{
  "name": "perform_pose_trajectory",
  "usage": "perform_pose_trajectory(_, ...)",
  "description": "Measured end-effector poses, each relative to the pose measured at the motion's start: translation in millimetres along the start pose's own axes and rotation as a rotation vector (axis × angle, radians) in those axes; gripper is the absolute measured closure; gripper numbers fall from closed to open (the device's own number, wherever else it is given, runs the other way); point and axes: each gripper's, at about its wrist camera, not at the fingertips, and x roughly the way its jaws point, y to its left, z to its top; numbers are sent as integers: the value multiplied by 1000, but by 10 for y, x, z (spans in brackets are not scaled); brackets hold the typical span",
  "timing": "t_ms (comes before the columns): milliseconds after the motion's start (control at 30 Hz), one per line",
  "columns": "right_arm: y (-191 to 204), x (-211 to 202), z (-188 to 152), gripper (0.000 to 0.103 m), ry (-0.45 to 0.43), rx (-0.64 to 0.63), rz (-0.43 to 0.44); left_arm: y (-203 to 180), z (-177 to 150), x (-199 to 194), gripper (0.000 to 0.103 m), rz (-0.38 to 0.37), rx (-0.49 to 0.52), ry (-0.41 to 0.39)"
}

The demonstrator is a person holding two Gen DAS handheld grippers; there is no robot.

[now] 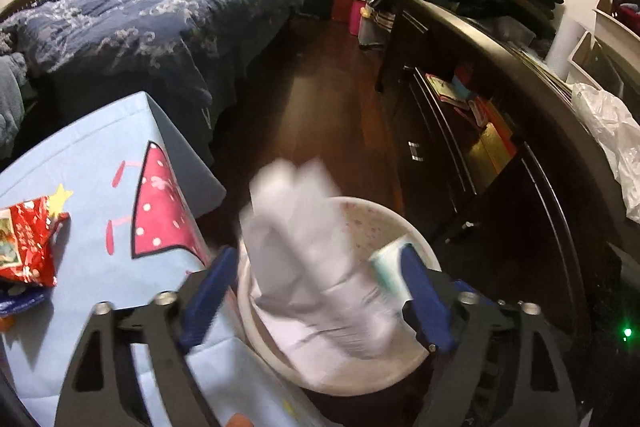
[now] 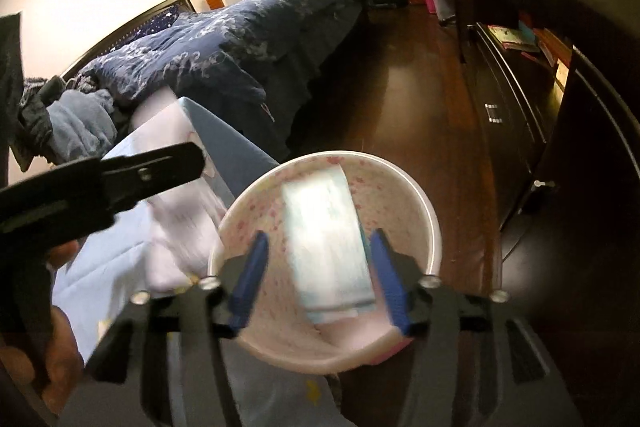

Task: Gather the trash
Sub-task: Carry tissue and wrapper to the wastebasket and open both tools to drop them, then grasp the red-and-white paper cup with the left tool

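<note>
A white waste bin point(image 1: 390, 213) with pink speckles stands on the floor beside the blue-clothed table point(image 1: 100, 155). My left gripper point(image 1: 318, 253) is open above it. A blurred, crumpled white paper point(image 1: 304, 247) lies loose between its blue fingers, over the bin's near rim. My right gripper point(image 2: 320, 235) is open over the same bin point(image 2: 435, 227), with a blurred pale teal packet point(image 2: 326, 243) loose between its fingers, inside the bin. That packet point(image 1: 386, 267) also shows in the left wrist view. A red snack wrapper point(image 1: 28, 239) lies on the table at the left.
A bed with a dark blue quilt point(image 1: 140, 19) runs along the left. A dark cabinet point(image 1: 500, 155) with open shelves lines the right, with a white plastic bag point(image 1: 608, 131) on top. Dark wood floor point(image 1: 320, 99) runs between them. A hand point(image 2: 60, 359) holds the left tool.
</note>
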Motion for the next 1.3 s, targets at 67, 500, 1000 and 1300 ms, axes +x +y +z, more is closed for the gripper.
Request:
perform_pose_trajectory(67,11,11,9,42,-2,-3,-10,14,0,-30,7,8,6,-18)
perform_pose_trajectory(500,461,-309,-100,28,-32,-119,10,385,-223,-507,4,184,-38,-88)
perform_pose_trajectory(1000,1339,-669,-345,18,-36,-324,110,1564,-679,-1208,4,455,-294,-131)
perform_pose_trajectory(1300,1852,-690,-452,17,-12,-413,197,2436,-1012,-1254,4,527,-411,-69)
